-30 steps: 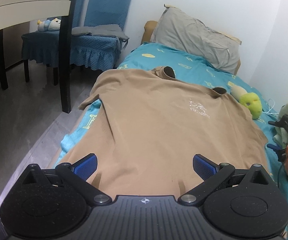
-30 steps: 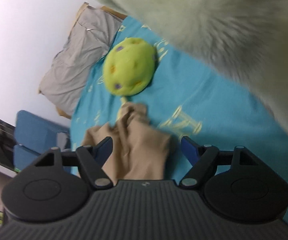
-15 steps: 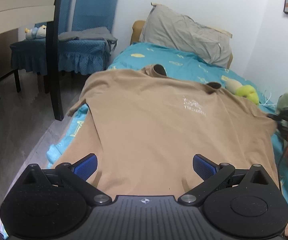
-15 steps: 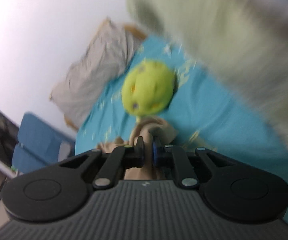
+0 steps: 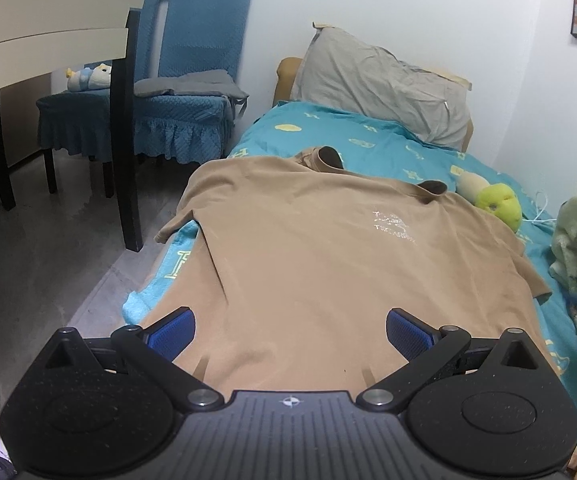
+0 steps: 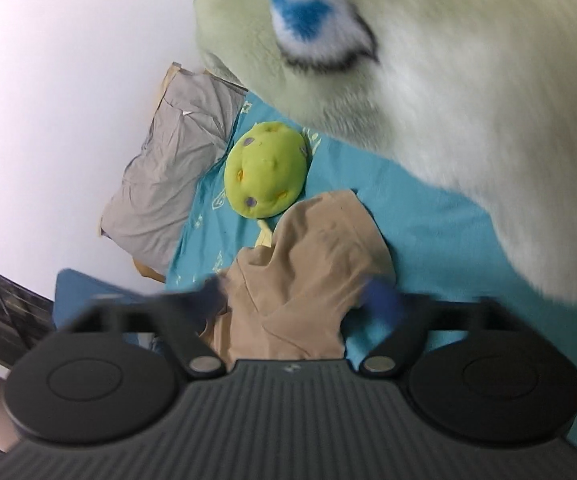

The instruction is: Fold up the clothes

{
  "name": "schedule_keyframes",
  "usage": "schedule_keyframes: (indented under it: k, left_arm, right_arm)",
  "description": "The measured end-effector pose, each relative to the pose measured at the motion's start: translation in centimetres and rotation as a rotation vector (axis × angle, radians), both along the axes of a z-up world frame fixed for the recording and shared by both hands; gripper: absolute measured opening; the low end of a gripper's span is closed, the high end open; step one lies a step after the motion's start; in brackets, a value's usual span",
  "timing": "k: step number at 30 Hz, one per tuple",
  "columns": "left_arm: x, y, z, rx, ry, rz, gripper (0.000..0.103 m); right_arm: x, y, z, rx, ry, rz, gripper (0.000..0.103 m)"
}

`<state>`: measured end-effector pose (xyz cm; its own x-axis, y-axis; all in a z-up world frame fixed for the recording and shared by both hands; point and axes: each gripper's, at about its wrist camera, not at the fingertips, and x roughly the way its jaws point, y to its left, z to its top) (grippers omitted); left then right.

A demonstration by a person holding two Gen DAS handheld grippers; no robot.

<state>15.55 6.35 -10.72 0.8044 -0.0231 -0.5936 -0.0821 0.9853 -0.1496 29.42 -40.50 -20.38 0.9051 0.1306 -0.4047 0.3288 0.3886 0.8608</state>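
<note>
A tan T-shirt [image 5: 308,256] with a small white chest logo lies spread flat on the blue bed sheet [image 5: 372,140], collar toward the pillow. My left gripper [image 5: 290,330] is open just above the shirt's hem, blue pads wide apart. In the right wrist view my right gripper [image 6: 296,300] is open and blurred, its fingers either side of the shirt's bunched right sleeve [image 6: 308,264], which lies loose on the sheet [image 6: 420,240].
A grey pillow [image 5: 376,84] lies at the head of the bed. A green plush toy [image 5: 498,202] [image 6: 266,170] sits beside the sleeve. A large pale plush [image 6: 448,100] looms over the right gripper. Blue chairs [image 5: 176,96] and a table leg [image 5: 128,132] stand left of the bed.
My right gripper shut on the sleeve half a second ago and has now opened, letting it drop onto the sheet. The left gripper stayed open over the hem.
</note>
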Motion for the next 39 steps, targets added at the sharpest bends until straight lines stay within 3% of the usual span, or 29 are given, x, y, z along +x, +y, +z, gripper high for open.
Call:
schedule_keyframes:
  k: [3, 7, 13, 20, 21, 22, 25, 29, 33, 36, 39]
  left_arm:
    - [-0.1, 0.0, 0.0, -0.005, 0.0, 0.001, 0.103]
    - [0.2, -0.2, -0.2, 0.0, 0.008, -0.004, 0.103]
    - [0.9, -0.4, -0.9, -0.023, 0.025, -0.033, 0.103]
    - [1.9, -1.0, -1.8, -0.001, 0.019, -0.069, 0.103]
    - [2.0, -1.0, -1.9, -0.001, 0.022, -0.073, 0.103]
    - [2.1, -1.0, -1.9, -0.002, 0.023, -0.074, 0.103]
    - [2.1, -0.9, -2.0, -0.004, 0.024, -0.074, 0.103]
    - [1.9, -0.6, -1.8, -0.005, 0.018, -0.066, 0.103]
    - [1.7, -0.4, -1.5, -0.017, 0.01, -0.059, 0.103]
    - [1.7, -0.2, -1.4, -0.021, 0.01, -0.06, 0.103]
    - [1.8, -0.1, -1.4, -0.024, 0.01, -0.062, 0.103]
  right_arm:
    - [0.2, 0.8, -1.2, 0.071, -0.007, -0.013, 0.091]
    - [1.5, 1.3, -4.8, 0.281, -0.017, -0.038, 0.089]
    - [5.0, 1.3, -5.2, 0.19, -0.096, -0.058, 0.089]
    - [8.8, 1.0, -5.1, -0.052, -0.073, -0.004, 0.085]
    - [9.1, 0.8, -5.2, -0.075, -0.071, -0.003, 0.079]
    - [8.7, 0.2, -5.8, -0.056, -0.066, -0.027, 0.065]
    - [8.7, -0.6, -6.4, 0.017, -0.076, -0.018, 0.007]
    - [7.2, -0.4, -3.4, -0.169, -0.144, -0.102, 0.006]
    - [6.3, -1.1, -2.9, -0.198, -0.094, -0.185, 0.006]
    - [6.5, -1.1, -3.4, -0.195, -0.058, -0.176, 0.009]
    - [6.9, -1.3, -3.8, -0.156, -0.086, -0.137, 0.014]
